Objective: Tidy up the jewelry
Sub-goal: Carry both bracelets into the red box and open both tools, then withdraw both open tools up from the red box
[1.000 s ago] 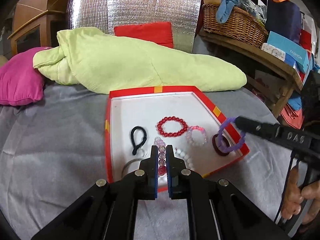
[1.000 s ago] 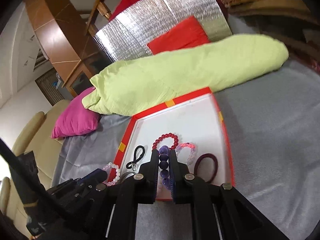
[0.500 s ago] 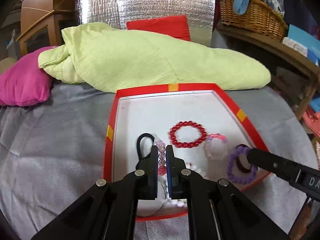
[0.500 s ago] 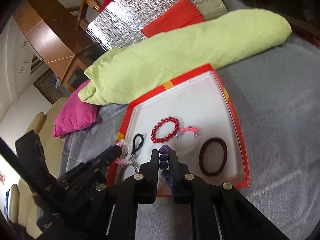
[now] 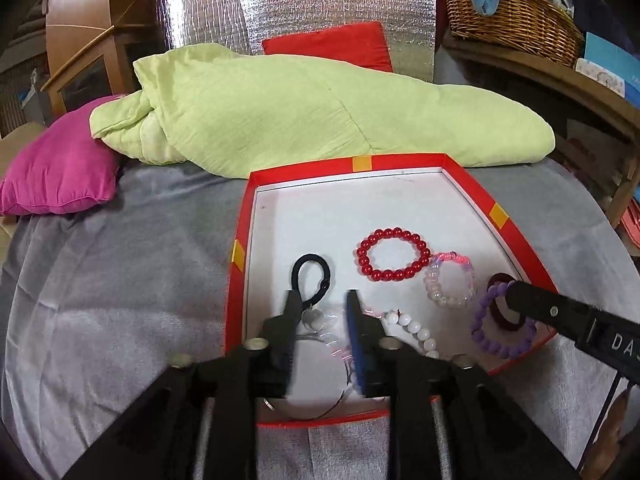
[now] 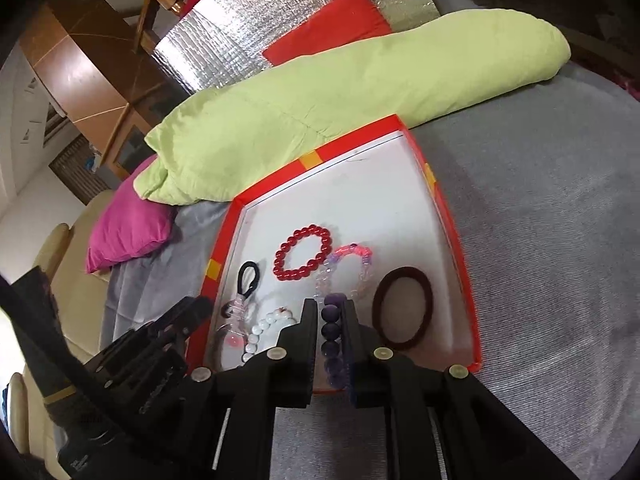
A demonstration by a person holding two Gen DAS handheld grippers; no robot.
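A red box lid with a white floor (image 5: 320,220) lies on the grey bed cover and shows in both views (image 6: 360,184). In it lie a red bead bracelet (image 5: 394,255), a pink and clear bracelet (image 5: 450,280), a black cord loop (image 5: 311,276), a white bead bracelet (image 5: 412,330) and a maroon hair band (image 6: 402,312). My left gripper (image 5: 322,300) is open over the box's near left part, above a pale pink bracelet (image 6: 236,320). My right gripper (image 6: 329,308) is shut on a purple bead bracelet (image 6: 332,332), which hangs over the box's near right corner (image 5: 502,326).
A light green quilt (image 5: 320,112) lies just behind the box. A magenta pillow (image 5: 60,176) is at the far left. A red cushion (image 5: 328,44) leans on a silver foil panel (image 5: 300,4). A wicker basket (image 5: 512,12) stands on a wooden shelf to the right.
My left gripper has opened and let go of the pale pink bead bracelet, which now lies in the box. My right gripper has lowered the purple bracelet nearer the box floor.
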